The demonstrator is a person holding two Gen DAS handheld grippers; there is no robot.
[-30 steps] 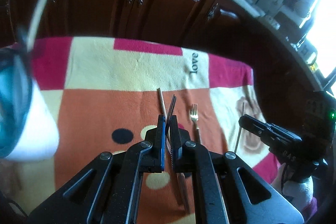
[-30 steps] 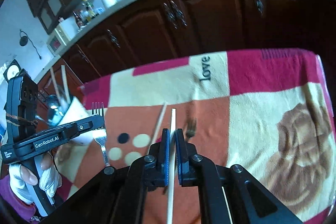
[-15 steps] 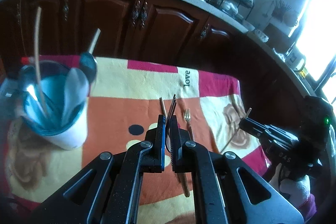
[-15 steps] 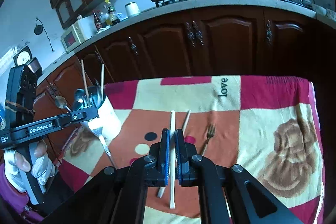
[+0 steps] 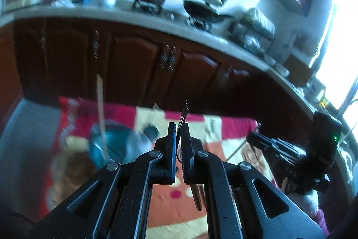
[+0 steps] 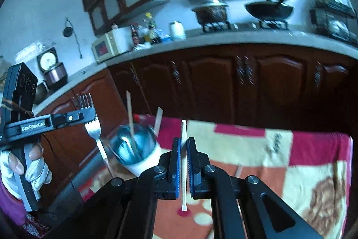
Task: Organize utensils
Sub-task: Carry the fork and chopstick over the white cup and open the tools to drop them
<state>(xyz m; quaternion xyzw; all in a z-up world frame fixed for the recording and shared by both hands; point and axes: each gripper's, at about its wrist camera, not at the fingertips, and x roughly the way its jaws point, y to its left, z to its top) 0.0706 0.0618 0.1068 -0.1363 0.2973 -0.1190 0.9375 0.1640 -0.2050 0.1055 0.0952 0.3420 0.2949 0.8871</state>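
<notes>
The silver metal fork (image 6: 92, 124) with a brownish handle is pinched tines-up in the left claw (image 6: 90, 116), raised in the air beside the white cup with a teal inside (image 6: 134, 150), which holds spoons and pale sticks. The right claw (image 6: 183, 145) is clamped on a white chopstick (image 6: 184, 162), also lifted off the surface. Below both lies the desk's checked blanket of red, cream and orange (image 6: 313, 149), with dark wooden kitchen cabinets (image 6: 223, 86) behind.
</notes>
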